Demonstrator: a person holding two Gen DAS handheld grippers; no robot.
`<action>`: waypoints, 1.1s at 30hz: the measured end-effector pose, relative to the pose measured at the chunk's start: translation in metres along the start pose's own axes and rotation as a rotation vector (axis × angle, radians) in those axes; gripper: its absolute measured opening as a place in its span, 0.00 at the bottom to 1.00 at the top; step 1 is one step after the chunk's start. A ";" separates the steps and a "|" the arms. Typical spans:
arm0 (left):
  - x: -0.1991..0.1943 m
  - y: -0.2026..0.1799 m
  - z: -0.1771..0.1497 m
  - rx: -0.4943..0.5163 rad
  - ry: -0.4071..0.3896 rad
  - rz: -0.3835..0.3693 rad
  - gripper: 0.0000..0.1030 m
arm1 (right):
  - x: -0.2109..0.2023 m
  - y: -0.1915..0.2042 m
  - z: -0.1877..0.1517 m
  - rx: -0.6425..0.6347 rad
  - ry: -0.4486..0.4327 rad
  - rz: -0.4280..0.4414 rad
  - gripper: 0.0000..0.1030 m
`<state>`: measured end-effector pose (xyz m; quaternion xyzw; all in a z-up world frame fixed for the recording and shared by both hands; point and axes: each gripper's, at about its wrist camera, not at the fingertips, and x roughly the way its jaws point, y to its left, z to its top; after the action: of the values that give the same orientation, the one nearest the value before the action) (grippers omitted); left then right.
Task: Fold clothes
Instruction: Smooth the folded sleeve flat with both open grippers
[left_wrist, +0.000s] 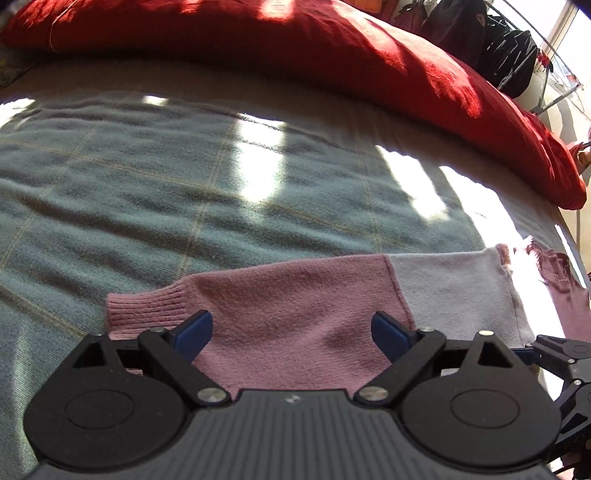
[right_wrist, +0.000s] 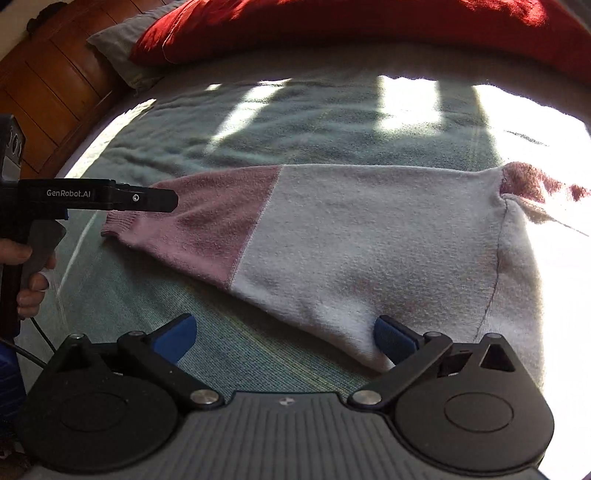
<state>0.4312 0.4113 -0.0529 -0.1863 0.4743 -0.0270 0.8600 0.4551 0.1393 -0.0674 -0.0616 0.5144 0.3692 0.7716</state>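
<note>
Bed with a grey-green blanket (right_wrist: 295, 125) fills both views, sun patches across it; red pillow (left_wrist: 332, 55) along the far edge, wooden headboard (right_wrist: 62, 74) at left in the right wrist view. The sweater (right_wrist: 369, 240), pale grey with pink blocks, lies flat on the blanket near the front edge; 1 sleeve (right_wrist: 207, 225) runs out to the left, pink at the end, ribbed cuff (left_wrist: 144, 306) at its tip. The body's right side is blown out by sun, so I can't tell how it lies there.

Left gripper (left_wrist: 291, 332): jaws wide apart, nothing between them, hovering over the pink sleeve end by the cuff. Right gripper (right_wrist: 284, 338): jaws also apart, at the sleeve's lower edge nearer the armpit, right pad (right_wrist: 391, 338) just on the fabric.

Could be a sleeve about to fold in, or one just laid and released. For a sleeve fold: pinch the top layer only, not the blanket, lift both ends together, lay flat without wrinkles.
</note>
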 end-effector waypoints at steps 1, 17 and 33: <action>0.006 0.004 0.000 -0.032 0.022 -0.027 0.90 | 0.001 0.001 0.000 -0.008 0.002 -0.002 1.00; 0.014 -0.002 0.002 0.075 0.088 0.012 0.91 | 0.008 0.023 -0.008 -0.178 0.024 -0.088 1.00; 0.018 0.002 -0.008 0.116 0.087 0.025 0.99 | 0.027 -0.096 0.067 0.056 -0.168 -0.203 1.00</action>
<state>0.4341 0.4066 -0.0726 -0.1288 0.5114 -0.0517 0.8481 0.5712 0.1156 -0.0866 -0.0607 0.4491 0.2788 0.8467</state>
